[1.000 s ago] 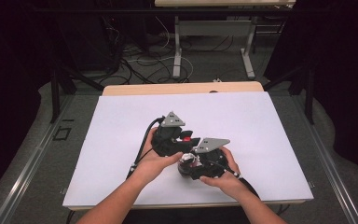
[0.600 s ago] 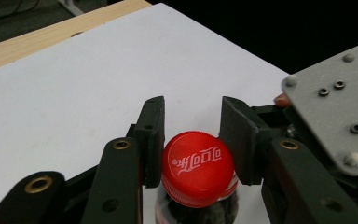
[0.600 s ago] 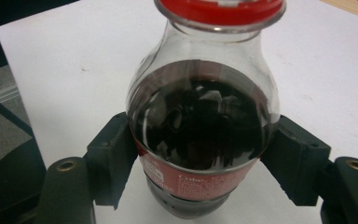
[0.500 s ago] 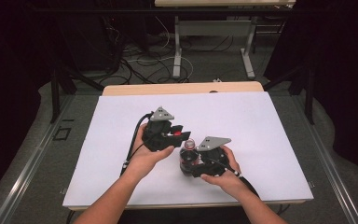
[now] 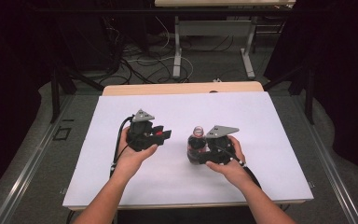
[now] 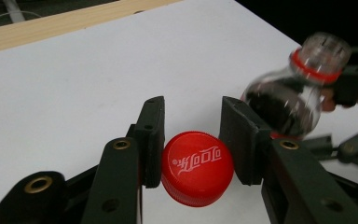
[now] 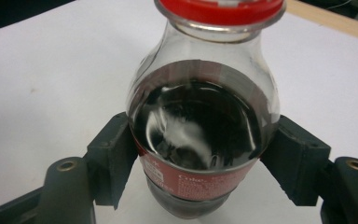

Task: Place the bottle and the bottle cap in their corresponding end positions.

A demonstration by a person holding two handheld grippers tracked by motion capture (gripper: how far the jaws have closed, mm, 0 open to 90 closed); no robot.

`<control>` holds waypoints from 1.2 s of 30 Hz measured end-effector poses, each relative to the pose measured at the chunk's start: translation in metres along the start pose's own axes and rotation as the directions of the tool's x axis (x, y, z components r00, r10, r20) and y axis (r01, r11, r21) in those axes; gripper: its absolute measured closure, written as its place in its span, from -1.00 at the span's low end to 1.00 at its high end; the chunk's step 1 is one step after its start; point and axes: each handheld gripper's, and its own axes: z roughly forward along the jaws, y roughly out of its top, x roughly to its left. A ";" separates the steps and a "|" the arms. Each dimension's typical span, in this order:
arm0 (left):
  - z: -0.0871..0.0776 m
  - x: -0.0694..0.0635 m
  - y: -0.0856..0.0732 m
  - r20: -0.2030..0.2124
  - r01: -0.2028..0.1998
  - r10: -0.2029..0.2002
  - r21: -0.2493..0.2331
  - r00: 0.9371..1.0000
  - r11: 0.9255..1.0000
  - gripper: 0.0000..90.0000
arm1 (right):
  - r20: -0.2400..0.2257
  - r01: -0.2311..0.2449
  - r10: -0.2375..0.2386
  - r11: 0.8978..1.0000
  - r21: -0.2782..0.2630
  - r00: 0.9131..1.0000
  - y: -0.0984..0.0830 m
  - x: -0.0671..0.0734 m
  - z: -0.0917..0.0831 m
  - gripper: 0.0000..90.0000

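Broadly, the white-covered bench (image 5: 270, 112) leaves open surface on every side of the two hands, with a wide bare band behind them up to the wooden back edge and a narrower strip toward the near edge. Beyond the back edge, cables lie on the floor (image 5: 140, 63) around table legs.

At the left, the person's left hand (image 5: 133, 156) reaches in from the bottom of the high view, forearm angled up and slightly right, wrapping the left tongs (image 6: 192, 130) from behind. Its jaws point right, toward the bottle, and stand closed in on a red bottle cap (image 6: 197, 168) with white lettering, one pad against each side of it. A clear gap of bare sheet separates this hand from the other.

At the right, the right hand (image 5: 230, 163) holds the right tongs (image 7: 200, 161) with jaws pointing left. They are spread about the bottle's width and clamp the cola bottle (image 7: 200, 126) at its label, one pad on each flank. Uncapped, with a red ring at its neck and dark liquid inside, the bottle sits right of the bench's centre.
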 end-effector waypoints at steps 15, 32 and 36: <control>0.001 0.018 -0.020 -0.032 0.040 -0.040 0.000 0.999 0.999 0.37 | 0.119 -0.090 0.091 0.996 -0.014 0.989 0.038 -0.047 0.037 -0.33; 0.001 0.029 -0.028 -0.032 0.074 -0.074 0.011 0.997 0.997 0.36 | 0.152 -0.090 0.088 0.996 0.006 0.984 0.041 -0.049 0.101 -0.34; 0.001 0.030 -0.029 -0.031 0.070 -0.069 0.020 0.997 0.997 0.36 | 0.152 -0.098 0.096 0.995 0.007 0.984 0.038 -0.047 0.106 -0.34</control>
